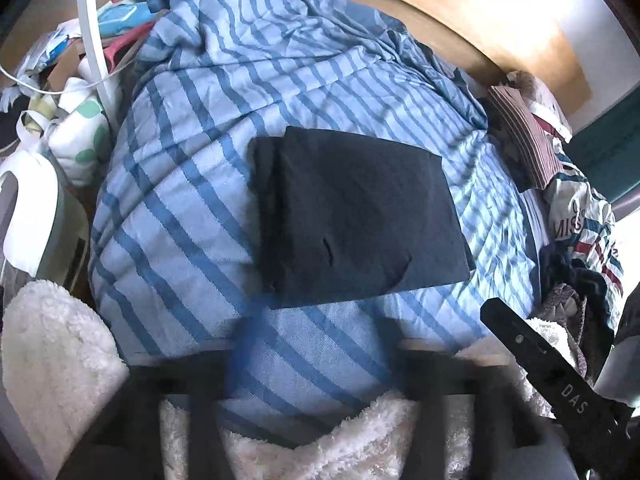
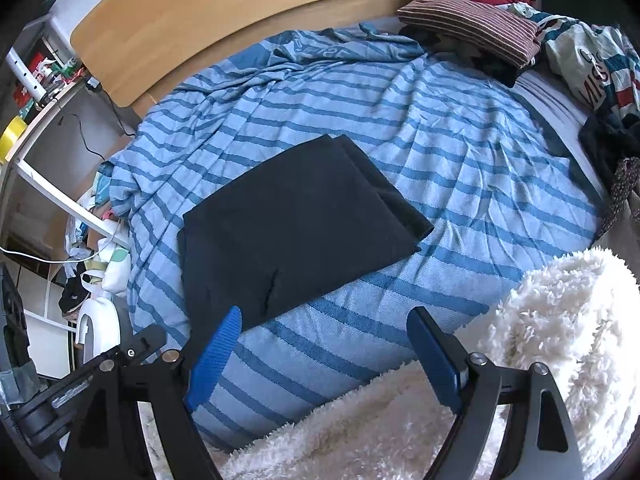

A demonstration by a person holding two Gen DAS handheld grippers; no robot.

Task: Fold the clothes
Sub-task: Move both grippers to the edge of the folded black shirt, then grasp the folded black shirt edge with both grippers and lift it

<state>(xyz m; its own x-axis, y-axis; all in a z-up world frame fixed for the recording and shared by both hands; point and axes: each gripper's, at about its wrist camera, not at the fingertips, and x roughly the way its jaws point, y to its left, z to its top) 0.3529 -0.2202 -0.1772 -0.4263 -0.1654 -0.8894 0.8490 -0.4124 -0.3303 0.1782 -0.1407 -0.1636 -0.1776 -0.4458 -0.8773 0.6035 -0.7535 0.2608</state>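
We see the dark folded garment point(image 2: 298, 224) lying flat on the blue striped bedspread point(image 2: 460, 168), roughly mid-bed, folded into a rectangle with layered edges showing along its far side; same piece in the left wrist view point(image 1: 356, 216), nothing touching it. Right tool point(image 2: 324, 360) sits at the near edge of the bed with its blue pads point(image 2: 216, 356) spread wide, nothing between them, just striped cover below; left pad tip sits just over the garment's near corner in the view, contact not clear. Left tool point(image 1: 320, 380) is heavily blurred at the bottom of its own view; we make out a blue smear and dark frame only, jaws look spread apart with nothing gripped, bedspread visible between them. A fluffy white fabric point(image 2: 560, 340) is bunched at the near edge of the bed, under and beside both tools. Wooden headboard point(image 2: 240, 20) runs along the far side. A maroon striped folded item point(image 2: 472, 28) sits near the headboard on a heap of other clothes point(image 2: 592, 68) at the right edge of the bed, well apart from the dark garment. Clutter and a white appliance point(image 1: 36, 216) sit on the floor off the bed's left side.
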